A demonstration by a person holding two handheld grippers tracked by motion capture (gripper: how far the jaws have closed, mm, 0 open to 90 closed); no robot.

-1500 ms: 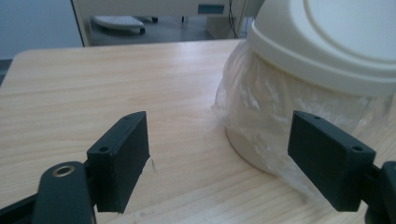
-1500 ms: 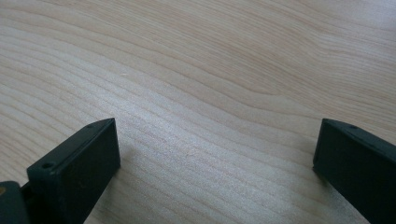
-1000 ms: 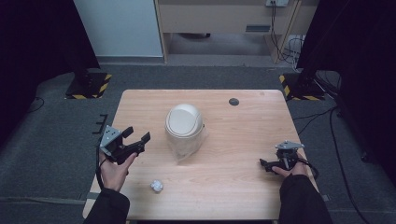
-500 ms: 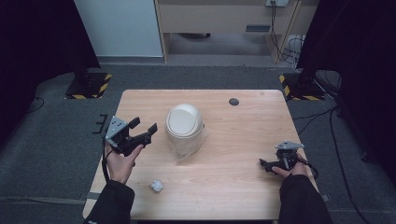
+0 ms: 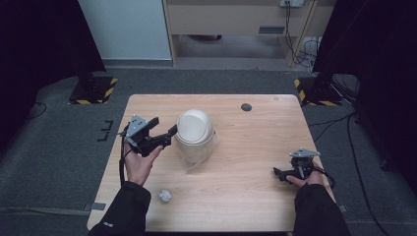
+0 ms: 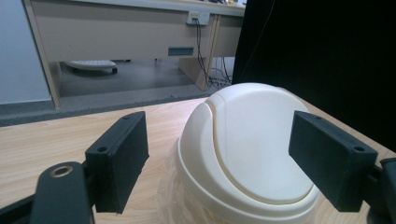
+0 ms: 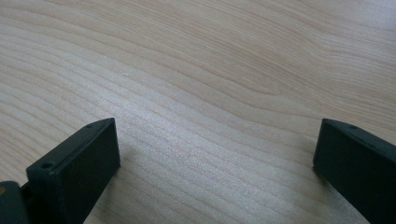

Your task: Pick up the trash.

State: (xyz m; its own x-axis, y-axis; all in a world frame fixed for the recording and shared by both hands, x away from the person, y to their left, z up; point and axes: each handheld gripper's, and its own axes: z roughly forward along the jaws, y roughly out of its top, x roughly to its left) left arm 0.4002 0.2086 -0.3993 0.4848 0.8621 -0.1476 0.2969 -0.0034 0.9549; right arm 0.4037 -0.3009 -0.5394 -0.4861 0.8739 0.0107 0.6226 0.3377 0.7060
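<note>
Room: grey carpet under a pale wood desk [image 5: 255,196], dark curtains at both sides, a cabinet and cables at the back wall.
Desk: bare grain over most of it; a small dark disc [image 5: 246,107] near the far edge, well apart from everything else.
Bin: cream swing-lid bin [image 5: 194,133] with a clear liner bag, standing left of the desk's middle; from my left tongs' view its dome [image 6: 247,149] sits just ahead, between the two black pads but not touched.
Handling, as I judge it: hollow plastic, light, stiff in the shell; the dome is smooth and rounded, so pads may slide off it, and the flap could tip inward if pressed. The liner is thin and slippery. I would take it low on the lid's rim or by the body's sides, not on the flap.
Left tongs [image 5: 164,132]: raised, jaws wide, holding nothing, pointed at the bin.
Right tongs [image 5: 278,172]: resting low on the desk's right side, jaws wide over bare wood, holding nothing.
Paper ball [image 5: 165,195]: small, crumpled, near the front edge by my left sleeve.
</note>
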